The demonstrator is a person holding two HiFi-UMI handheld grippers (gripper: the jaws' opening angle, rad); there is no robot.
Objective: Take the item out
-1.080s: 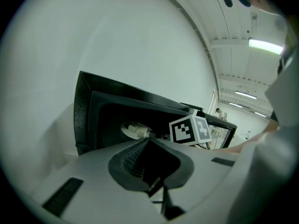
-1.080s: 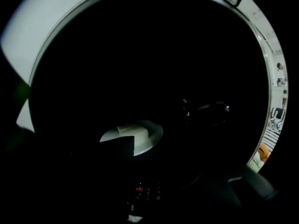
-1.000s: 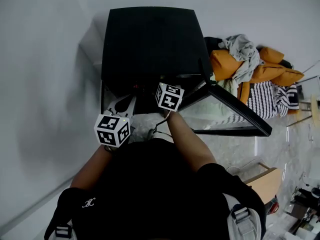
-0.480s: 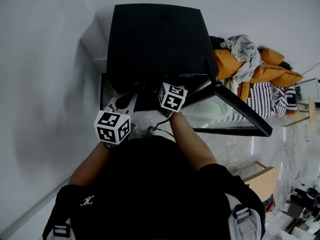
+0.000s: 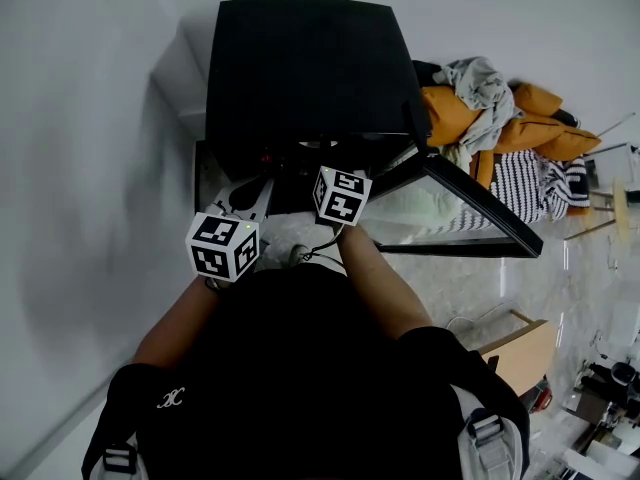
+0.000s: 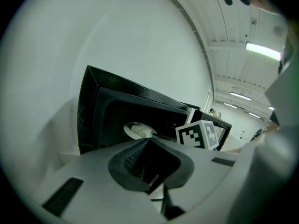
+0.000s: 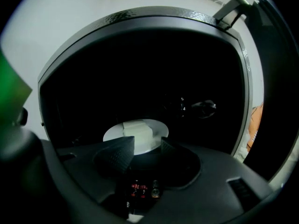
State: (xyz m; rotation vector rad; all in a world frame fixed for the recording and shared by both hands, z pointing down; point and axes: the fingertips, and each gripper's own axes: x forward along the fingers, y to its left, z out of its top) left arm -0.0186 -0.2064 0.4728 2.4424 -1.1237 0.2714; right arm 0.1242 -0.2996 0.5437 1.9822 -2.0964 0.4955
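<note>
A black microwave oven [image 5: 305, 68] stands against the wall with its door [image 5: 470, 213] swung open to the right. In its dark cavity a white plate [image 7: 114, 134] carries a pale white block-shaped item [image 7: 140, 127]. My right gripper [image 7: 145, 149] reaches into the opening. It is open, its two fingertips [image 7: 122, 152] just short of the item on either side, not touching it. My left gripper [image 6: 153, 183] hangs outside at the oven's lower left, jaws together and empty. In the left gripper view the plate [image 6: 138, 130] and the right gripper's marker cube [image 6: 198, 135] are visible.
A white wall [image 5: 90, 168] runs close along the left side. Right of the open door lies a heap of orange cushions and clothes [image 5: 500, 128] and striped fabric [image 5: 545, 183]. A wooden board [image 5: 520, 353] lies on the marble floor at lower right.
Both grippers keep nearly the same places in front of the oven opening. The head view has only shifted a little.
</note>
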